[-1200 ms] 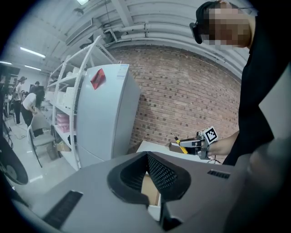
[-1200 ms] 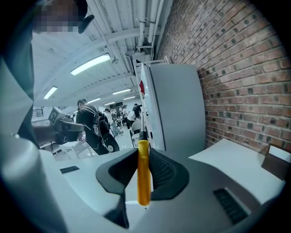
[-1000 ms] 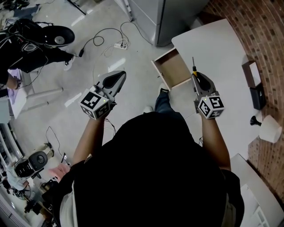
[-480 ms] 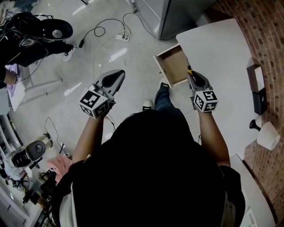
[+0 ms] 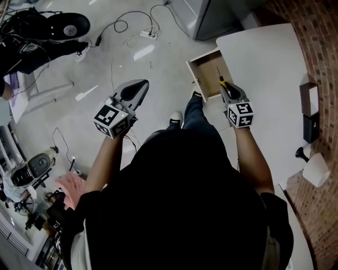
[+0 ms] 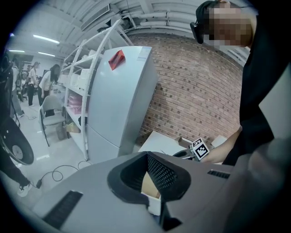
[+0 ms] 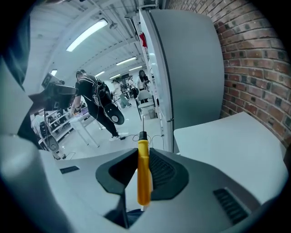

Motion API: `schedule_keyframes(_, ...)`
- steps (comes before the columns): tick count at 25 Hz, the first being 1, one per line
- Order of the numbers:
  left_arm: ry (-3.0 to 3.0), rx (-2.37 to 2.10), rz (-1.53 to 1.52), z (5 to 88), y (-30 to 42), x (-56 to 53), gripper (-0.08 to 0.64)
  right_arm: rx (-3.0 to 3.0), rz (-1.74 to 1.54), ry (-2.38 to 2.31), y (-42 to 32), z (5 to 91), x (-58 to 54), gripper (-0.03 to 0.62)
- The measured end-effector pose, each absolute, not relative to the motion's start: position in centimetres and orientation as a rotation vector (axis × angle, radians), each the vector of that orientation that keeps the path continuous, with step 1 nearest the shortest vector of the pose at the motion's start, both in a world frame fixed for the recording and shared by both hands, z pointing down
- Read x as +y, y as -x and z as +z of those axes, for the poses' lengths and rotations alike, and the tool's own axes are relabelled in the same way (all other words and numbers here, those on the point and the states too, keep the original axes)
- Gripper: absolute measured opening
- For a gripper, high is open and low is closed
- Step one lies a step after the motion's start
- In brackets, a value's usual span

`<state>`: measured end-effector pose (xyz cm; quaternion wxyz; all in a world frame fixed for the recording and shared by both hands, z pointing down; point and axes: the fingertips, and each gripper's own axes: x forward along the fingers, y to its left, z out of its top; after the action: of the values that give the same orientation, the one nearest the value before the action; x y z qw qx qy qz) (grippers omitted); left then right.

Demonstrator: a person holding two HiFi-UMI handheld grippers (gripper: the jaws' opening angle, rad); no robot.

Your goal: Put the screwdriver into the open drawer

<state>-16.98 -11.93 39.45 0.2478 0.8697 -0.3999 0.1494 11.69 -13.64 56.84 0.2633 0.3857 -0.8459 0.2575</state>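
Note:
My right gripper (image 5: 228, 90) (image 7: 144, 173) is shut on the screwdriver (image 7: 143, 169), a yellow handle with a black collar and a thin steel shaft that points forward. In the head view the screwdriver (image 5: 222, 80) hangs over the near right part of the open drawer (image 5: 203, 67), a shallow wooden box pulled out from the white table (image 5: 269, 79). My left gripper (image 5: 133, 90) (image 6: 150, 182) is held out to the left over the floor, well apart from the drawer. Its jaws stand slightly apart with nothing between them.
A grey cabinet (image 5: 211, 16) stands behind the drawer. Cables and a power strip (image 5: 145, 34) lie on the floor. Dark boxes (image 5: 309, 113) and a white lamp (image 5: 315, 170) sit at the table's right by the brick wall. The person's shoe (image 5: 176, 118) is below the drawer. Other people stand far off.
My right gripper has carried the screwdriver left and forward, from over the table top to over the open drawer. The left gripper has hardly moved.

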Motion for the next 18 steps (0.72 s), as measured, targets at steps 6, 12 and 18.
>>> schedule_keyframes(6, -2.356, -1.123, 0.409, 40.8, 17.4, -13.4, 0.017, -2.242, 0.704, -0.985, -11.2, 60.6, -14.4, 0.087)
schedule_keyframes(12, -2.324, -1.098, 0.412, 42.7, 17.0, -13.9, 0.017, -2.186, 0.742, -0.953, -10.7, 64.6, -14.5, 0.087)
schedule_keyframes(18, -2.281, -1.104, 0.421, 44.3, 17.2, -13.9, 0.017, -2.137, 0.764, -0.924, -10.7, 68.3, -14.3, 0.087)
